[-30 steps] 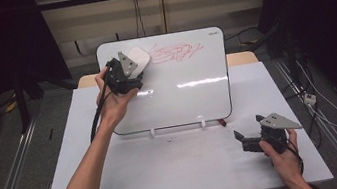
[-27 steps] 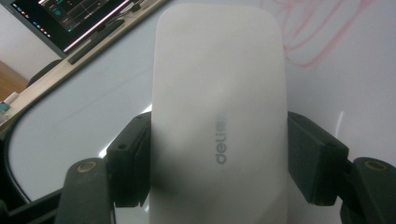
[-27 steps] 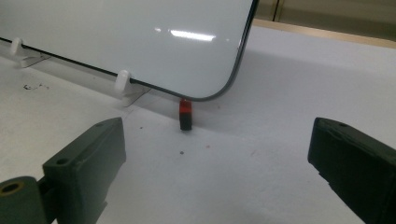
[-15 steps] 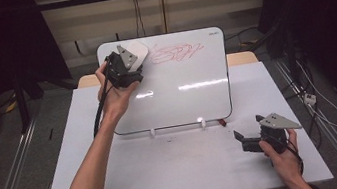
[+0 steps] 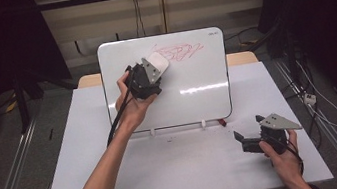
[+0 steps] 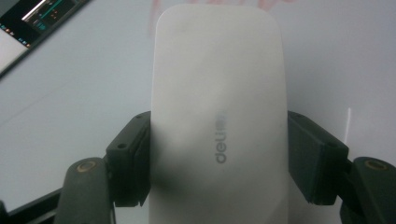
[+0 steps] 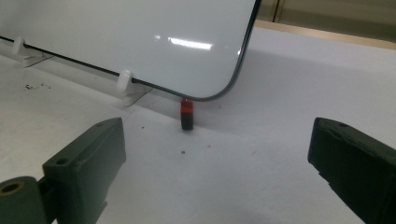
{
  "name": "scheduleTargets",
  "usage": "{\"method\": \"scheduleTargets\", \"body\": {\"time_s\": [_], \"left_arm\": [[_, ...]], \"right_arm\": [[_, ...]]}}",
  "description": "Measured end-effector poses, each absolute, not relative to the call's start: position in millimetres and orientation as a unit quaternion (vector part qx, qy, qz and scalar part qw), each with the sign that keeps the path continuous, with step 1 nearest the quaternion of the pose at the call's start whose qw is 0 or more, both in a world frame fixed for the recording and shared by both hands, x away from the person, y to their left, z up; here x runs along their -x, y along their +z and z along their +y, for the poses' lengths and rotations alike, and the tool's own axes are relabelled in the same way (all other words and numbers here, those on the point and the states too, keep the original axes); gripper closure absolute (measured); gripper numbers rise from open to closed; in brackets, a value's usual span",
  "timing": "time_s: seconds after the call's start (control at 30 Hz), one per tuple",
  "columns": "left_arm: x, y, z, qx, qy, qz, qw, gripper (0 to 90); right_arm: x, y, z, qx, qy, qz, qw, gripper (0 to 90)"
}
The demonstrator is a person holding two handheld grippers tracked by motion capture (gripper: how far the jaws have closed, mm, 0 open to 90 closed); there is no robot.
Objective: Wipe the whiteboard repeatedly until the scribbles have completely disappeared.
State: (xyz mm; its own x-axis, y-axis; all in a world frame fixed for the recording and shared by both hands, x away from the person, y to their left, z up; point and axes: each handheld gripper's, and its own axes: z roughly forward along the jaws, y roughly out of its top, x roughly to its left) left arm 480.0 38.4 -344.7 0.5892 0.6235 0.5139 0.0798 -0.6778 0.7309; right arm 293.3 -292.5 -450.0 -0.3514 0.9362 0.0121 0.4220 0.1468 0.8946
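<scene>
Change: left gripper point(image 5: 153, 71) has swung right along the whiteboard point(image 5: 197, 95), closer to the red scribble point(image 5: 178, 51).
Eraser point(image 6: 217, 116): clamped between the left jaws, left of the scribble.
Right gripper point(image 7: 217, 154): released, below the whiteboard's corner.

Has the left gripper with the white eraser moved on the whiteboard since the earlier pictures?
Yes. The left gripper, shut on the eraser, has moved rightward along the whiteboard, nearer the red scribble.

White eraser point(image 6: 217, 116), red scribble point(image 5: 178, 51)
</scene>
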Motion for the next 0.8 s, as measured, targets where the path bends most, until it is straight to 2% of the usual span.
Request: {"method": "scheduleTargets", "body": {"time_s": [0.33,0.8], "left_arm": [[-472,-353,34,-0.832,0.39,0.191,0.346,31.2],[-505,-315,41,-0.818,0.39,0.225,0.359,31.1]], "right_arm": [[-293,-450,-294,-0.488,0.437,0.696,0.295,4.1],[-293,-450,-295,-0.489,0.438,0.696,0.293,4.1]]}}
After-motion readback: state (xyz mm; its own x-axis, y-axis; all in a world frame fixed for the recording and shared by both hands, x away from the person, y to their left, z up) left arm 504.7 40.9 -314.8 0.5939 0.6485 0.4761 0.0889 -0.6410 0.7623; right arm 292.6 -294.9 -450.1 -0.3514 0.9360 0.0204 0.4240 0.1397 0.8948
